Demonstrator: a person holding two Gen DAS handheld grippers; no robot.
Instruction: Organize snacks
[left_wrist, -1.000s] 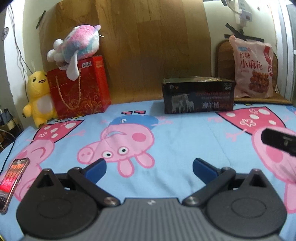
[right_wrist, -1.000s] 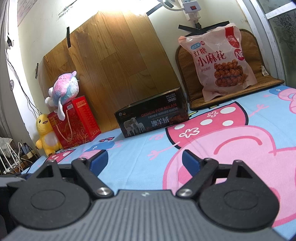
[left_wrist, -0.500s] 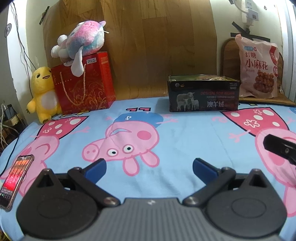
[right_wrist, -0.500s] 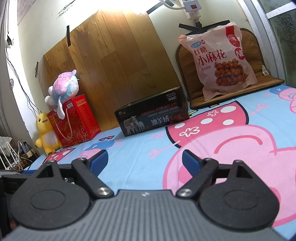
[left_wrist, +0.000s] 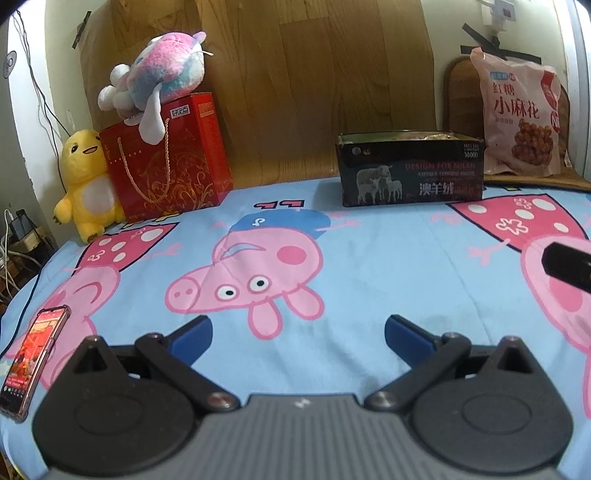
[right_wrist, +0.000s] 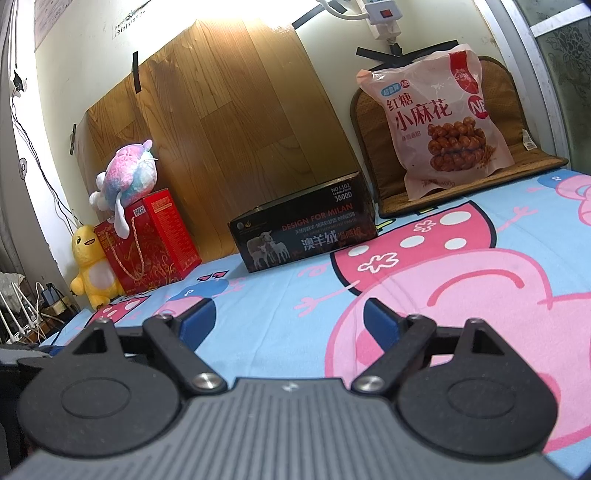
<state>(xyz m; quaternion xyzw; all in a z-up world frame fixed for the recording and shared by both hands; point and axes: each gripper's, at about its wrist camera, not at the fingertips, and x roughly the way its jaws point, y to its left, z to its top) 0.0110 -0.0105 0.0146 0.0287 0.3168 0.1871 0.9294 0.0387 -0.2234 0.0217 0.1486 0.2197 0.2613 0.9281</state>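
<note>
Snack bag (right_wrist: 441, 125) stands far right against the mat, right of the black box (right_wrist: 306, 229); my left gripper (left_wrist: 297, 334) and right gripper (right_wrist: 290, 319) both spread empty, approach step, next I'd reach right one to bag.

Left claw (left_wrist: 297, 334) gapes wide and empty at lower centre; right claw (right_wrist: 288, 318) likewise, both held low and level.

The black box's (left_wrist: 410, 173) contents barely show over its rim — a phone (left_wrist: 33, 356) is cut off at the left edge.
</note>
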